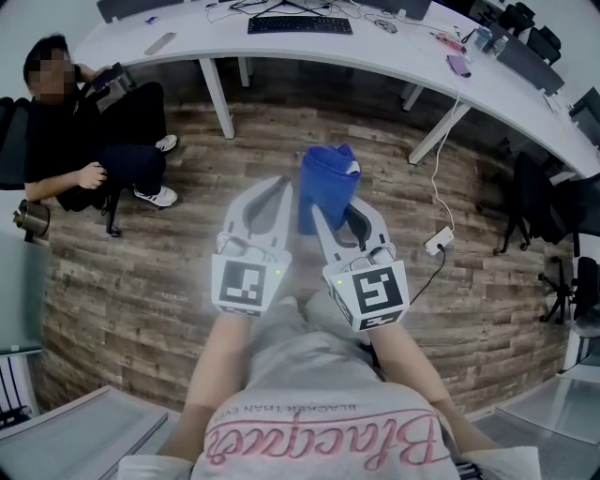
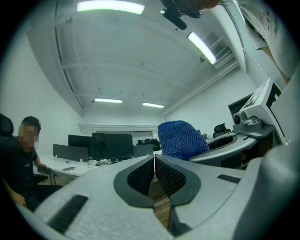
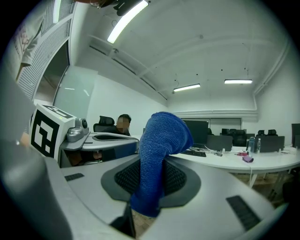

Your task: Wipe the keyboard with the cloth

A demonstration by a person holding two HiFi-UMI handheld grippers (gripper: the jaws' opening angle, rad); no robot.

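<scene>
My right gripper [image 1: 335, 204] is shut on a blue cloth [image 1: 326, 185], which stands up between its jaws and flops over the tips; in the right gripper view the blue cloth [image 3: 158, 159] fills the gap of the right gripper [image 3: 151, 185]. My left gripper [image 1: 272, 195] is beside it, jaws closed together with nothing between them, as the left gripper view shows for the left gripper [image 2: 154, 174]. The black keyboard [image 1: 300, 25] lies far ahead on the long white desk [image 1: 375, 52]. Both grippers are held over the wooden floor, well short of the desk.
A seated person [image 1: 80, 131] in dark clothes is at the left, near the desk's end. A power strip [image 1: 438, 243] with a cable lies on the floor at the right. Office chairs [image 1: 539, 211] stand at the right. Monitors [image 2: 110, 145] and small items sit along the desk.
</scene>
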